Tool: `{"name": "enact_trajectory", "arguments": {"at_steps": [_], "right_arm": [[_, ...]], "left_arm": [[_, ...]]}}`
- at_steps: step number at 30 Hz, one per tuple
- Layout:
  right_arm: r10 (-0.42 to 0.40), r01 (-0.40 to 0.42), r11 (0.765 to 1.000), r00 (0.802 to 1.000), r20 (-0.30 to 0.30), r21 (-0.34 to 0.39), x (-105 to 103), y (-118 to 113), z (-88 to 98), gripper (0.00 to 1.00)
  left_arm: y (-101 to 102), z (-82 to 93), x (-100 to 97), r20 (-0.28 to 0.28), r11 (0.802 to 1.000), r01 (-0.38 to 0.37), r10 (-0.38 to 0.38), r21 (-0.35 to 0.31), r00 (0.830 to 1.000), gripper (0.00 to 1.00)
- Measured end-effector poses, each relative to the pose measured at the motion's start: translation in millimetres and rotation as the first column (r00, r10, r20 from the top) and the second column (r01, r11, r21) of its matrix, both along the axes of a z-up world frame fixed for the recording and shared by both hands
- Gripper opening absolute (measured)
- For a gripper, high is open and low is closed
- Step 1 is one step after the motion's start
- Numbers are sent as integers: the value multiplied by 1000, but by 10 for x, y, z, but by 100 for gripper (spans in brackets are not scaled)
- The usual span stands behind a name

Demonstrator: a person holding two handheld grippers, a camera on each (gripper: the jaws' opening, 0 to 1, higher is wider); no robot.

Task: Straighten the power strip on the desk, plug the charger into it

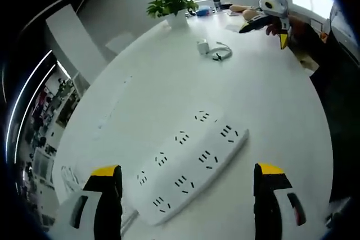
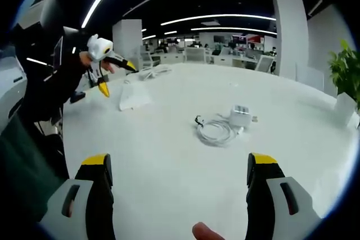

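Left claw [image 1: 187, 186] open above white power strip [image 1: 190, 163], lying askew

I can read no text, label, brand or number anywhere in either view. The power strip [image 1: 188, 164] shows me only its socket slots, with no marking I can make out. The charger [image 2: 242, 116] is plain white from my side, and its coiled cable [image 2: 216, 130] carries nothing legible. The posters on the far wall [image 1: 53, 105] in my left gripper view are too blurred to read.
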State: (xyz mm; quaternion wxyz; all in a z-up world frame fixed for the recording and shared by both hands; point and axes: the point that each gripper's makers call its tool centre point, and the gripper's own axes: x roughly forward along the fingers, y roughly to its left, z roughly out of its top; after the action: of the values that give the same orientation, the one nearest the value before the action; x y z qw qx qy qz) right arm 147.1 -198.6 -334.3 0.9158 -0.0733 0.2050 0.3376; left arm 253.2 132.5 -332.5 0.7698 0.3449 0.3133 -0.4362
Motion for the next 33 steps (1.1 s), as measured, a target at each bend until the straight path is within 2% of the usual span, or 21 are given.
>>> {"name": "enact_trajectory", "arguments": {"at_steps": [7, 22, 25, 33], "right_arm": [[0, 0, 1000, 1000, -9, 1, 8, 15, -28, 99], [11, -11, 1000, 1000, -8, 0, 42, 50, -32, 99], [11, -11, 1000, 1000, -12, 0, 42, 52, -39, 99], [9, -9, 1000, 1000, -17, 0, 43, 37, -58, 99]], "left_arm": [[-66, -60, -24, -40, 999, 40, -40, 4, 998, 100], [-41, -96, 1, -63, 994, 83, -78, 78, 995, 100], [-37, -90, 35, -53, 992, 80, -75, 98, 996, 100], [-74, -97, 4, -77, 985, 132, -124, 111, 989, 100]]}}
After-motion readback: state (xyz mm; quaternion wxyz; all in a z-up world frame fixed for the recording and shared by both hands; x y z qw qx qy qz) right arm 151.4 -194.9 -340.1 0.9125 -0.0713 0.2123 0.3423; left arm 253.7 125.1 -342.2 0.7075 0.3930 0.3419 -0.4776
